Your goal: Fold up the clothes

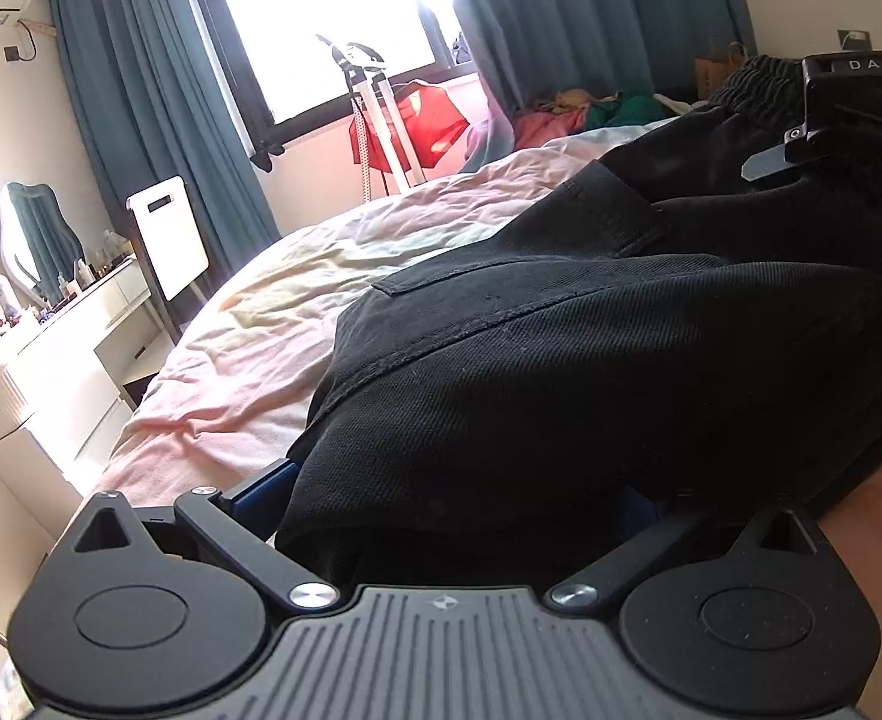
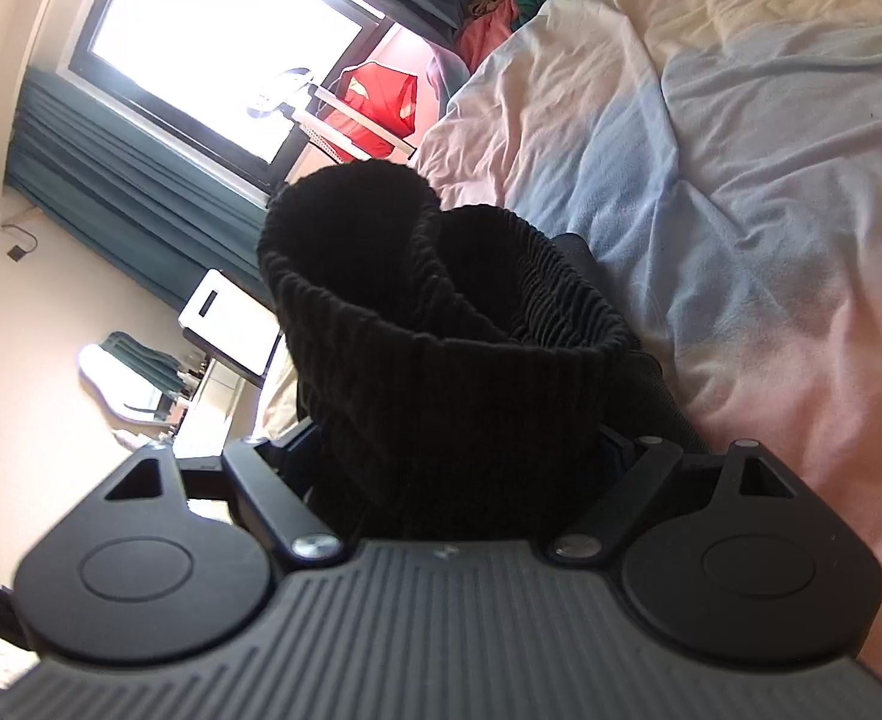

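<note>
Black trousers with a back pocket and an elastic waistband lie bunched over the pastel bedsheet. My left gripper is shut on a fold of the black cloth, which hides its fingertips. My right gripper is shut on the ribbed elastic waistband, which stands up in two loops before the camera. The right gripper also shows in the left wrist view, at the far end of the trousers by the waistband.
The wrinkled sheet spreads to the right. A pile of coloured clothes lies at the far end of the bed. A clothes rack with a red garment, a white chair and a dresser stand by the window.
</note>
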`<state>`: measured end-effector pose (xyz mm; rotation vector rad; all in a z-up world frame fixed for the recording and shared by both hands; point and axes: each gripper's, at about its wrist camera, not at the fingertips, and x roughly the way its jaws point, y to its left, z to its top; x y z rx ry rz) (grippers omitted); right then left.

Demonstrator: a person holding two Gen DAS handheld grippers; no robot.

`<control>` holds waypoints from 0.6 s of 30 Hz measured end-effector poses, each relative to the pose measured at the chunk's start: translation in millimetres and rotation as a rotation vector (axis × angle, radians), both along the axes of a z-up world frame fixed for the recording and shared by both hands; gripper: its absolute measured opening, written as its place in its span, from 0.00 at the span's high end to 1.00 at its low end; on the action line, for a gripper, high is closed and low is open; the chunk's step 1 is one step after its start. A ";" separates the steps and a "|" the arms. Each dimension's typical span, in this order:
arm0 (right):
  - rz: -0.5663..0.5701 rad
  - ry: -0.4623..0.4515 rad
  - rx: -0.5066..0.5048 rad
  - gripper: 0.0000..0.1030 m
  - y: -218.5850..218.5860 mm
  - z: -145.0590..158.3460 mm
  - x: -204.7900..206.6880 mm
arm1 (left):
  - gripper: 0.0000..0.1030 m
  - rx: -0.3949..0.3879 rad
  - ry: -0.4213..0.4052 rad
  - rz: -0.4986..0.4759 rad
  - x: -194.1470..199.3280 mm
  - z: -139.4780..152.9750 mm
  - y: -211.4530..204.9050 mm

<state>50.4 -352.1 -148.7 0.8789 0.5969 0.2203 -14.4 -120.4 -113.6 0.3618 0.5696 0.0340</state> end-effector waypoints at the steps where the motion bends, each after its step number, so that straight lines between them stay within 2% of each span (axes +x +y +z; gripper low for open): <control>1: -0.007 -0.005 -0.003 0.27 -0.5 1.2 -1.8 | 0.00 -0.001 0.000 0.003 1.6 -0.6 0.0; 3: -0.018 -0.014 -0.001 0.42 -4.0 3.5 -4.8 | 0.00 -0.004 -0.001 0.008 4.4 -1.5 -0.1; 6: -0.036 -0.032 0.030 0.57 -11.2 6.3 -8.0 | 0.00 -0.004 -0.009 0.009 5.1 -0.9 0.8; 12: -0.064 -0.170 0.008 0.60 -18.7 37.5 -22.1 | 0.00 -0.114 -0.073 -0.036 -8.2 11.6 8.9; 14: -0.093 -0.162 -0.001 0.60 -27.6 36.9 -24.8 | 0.00 -0.113 -0.106 -0.050 -13.2 14.2 9.5; 16: -0.124 -0.147 -0.011 0.60 -37.0 34.8 -27.0 | 0.00 -0.143 -0.090 -0.018 -12.6 12.7 14.5; 18: -0.139 -0.034 0.048 0.59 -50.0 12.0 -21.1 | 0.00 -0.238 -0.032 0.046 -4.6 9.7 32.5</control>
